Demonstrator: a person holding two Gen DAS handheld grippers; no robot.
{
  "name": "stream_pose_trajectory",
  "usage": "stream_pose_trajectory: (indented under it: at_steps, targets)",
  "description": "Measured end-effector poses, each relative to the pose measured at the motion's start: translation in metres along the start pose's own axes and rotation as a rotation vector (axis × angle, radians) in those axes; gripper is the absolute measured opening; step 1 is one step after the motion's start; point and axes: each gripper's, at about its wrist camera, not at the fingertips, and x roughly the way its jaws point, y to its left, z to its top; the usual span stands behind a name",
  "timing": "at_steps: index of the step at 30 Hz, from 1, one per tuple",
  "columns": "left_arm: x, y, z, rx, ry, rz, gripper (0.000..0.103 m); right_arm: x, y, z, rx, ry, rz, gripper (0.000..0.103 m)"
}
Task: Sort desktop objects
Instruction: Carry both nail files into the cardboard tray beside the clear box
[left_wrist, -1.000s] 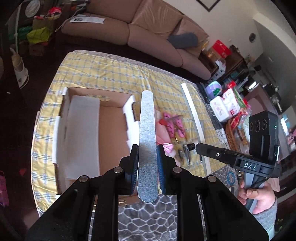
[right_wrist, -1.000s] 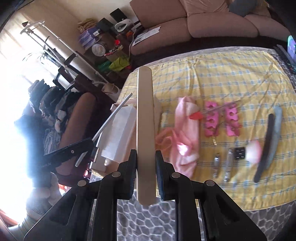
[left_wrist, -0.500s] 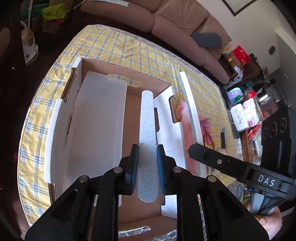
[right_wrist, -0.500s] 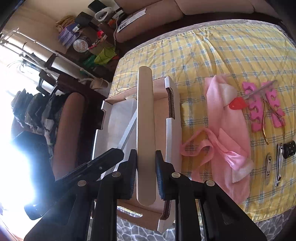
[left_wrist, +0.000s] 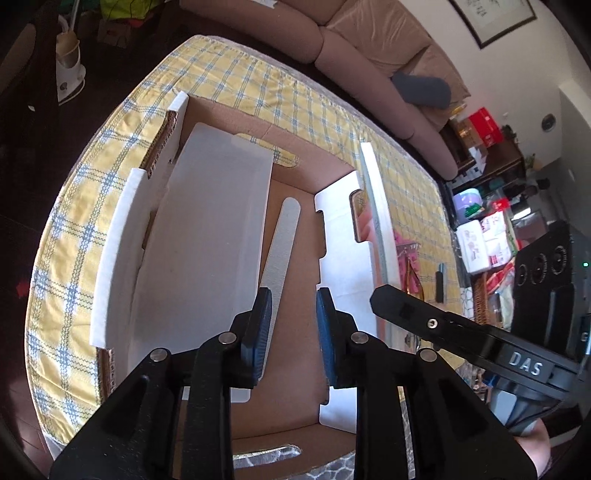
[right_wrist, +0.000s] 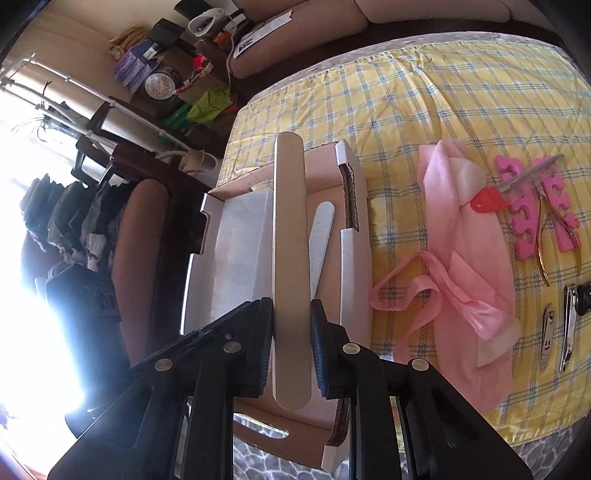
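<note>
Between the pads of the left tool (left_wrist: 293, 325), a grey nail file (left_wrist: 280, 243) is seen lying on the brown floor of the cardboard box (left_wrist: 122, 236); the jaws are opening, the right pad stands clear of the file, and whether the left pad touches its edge cannot be told. The file is angled ahead of the tool, just beside the white insert (left_wrist: 207, 229) to its left, with bare cardboard to its right up to the white box wall. In the right tool (right_wrist: 291, 328), a pale long nail file (right_wrist: 290, 258) is clamped narrowly between both pads and held above the same box, parallel to the grey file below it. To the right of this tool, beyond the box's wall, a pink cloth (right_wrist: 465, 258), pink toe separators (right_wrist: 535, 206) and nail clippers (right_wrist: 569, 325) are spread on the yellow checked tabletop (right_wrist: 424, 92), well apart from the box.
</note>
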Motion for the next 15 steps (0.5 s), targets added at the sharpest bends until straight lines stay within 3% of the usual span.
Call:
stream_pose_trajectory:
  at_steps: [8, 11, 15]
  targets:
    - [-0.053, -0.003, 0.008, 0.071, -0.071, 0.007, 0.036, 0.018, 0.023, -0.004, 0.013, 0.014, -0.01, 0.019]
    - [-0.065, 0.003, 0.009, 0.104, -0.084, 0.03, 0.04, 0.03, 0.032, -0.004, 0.013, 0.017, -0.078, 0.019]
    - [-0.069, 0.017, 0.008, 0.094, -0.076, 0.008, 0.04, 0.046, 0.032, -0.002, 0.041, 0.029, -0.153, 0.019]
